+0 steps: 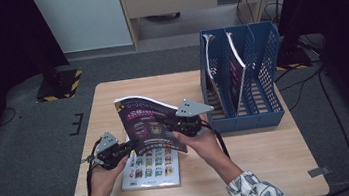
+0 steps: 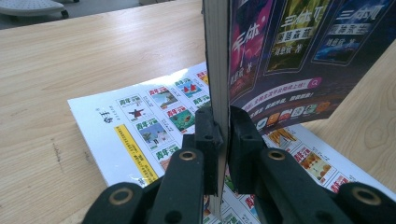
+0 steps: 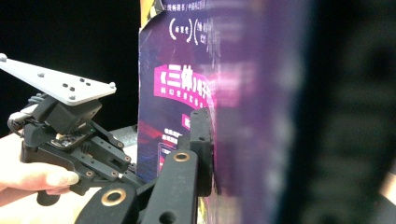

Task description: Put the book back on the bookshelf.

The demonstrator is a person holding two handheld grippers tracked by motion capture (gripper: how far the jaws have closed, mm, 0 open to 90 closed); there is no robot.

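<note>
Wooden table (image 1: 270, 152) carries a blue three-slot file rack (image 1: 264, 67) at its right and a white magazine (image 1: 144, 174) lying flat, above which a purple-covered magazine (image 1: 148, 124) stands raised, left gripper (image 1: 130, 144) clamped tight on its lower edge, right gripper (image 1: 168, 124) pinched shut on its cover.

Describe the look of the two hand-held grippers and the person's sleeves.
Both the left gripper and the right gripper are black, with jointed black fingers showing brass-coloured pivot rings. Each carries a grey three-cornered plate dotted with small screws, and a black cable trails from the left one. The sleeves are pale with a dark scribbled pattern.
</note>
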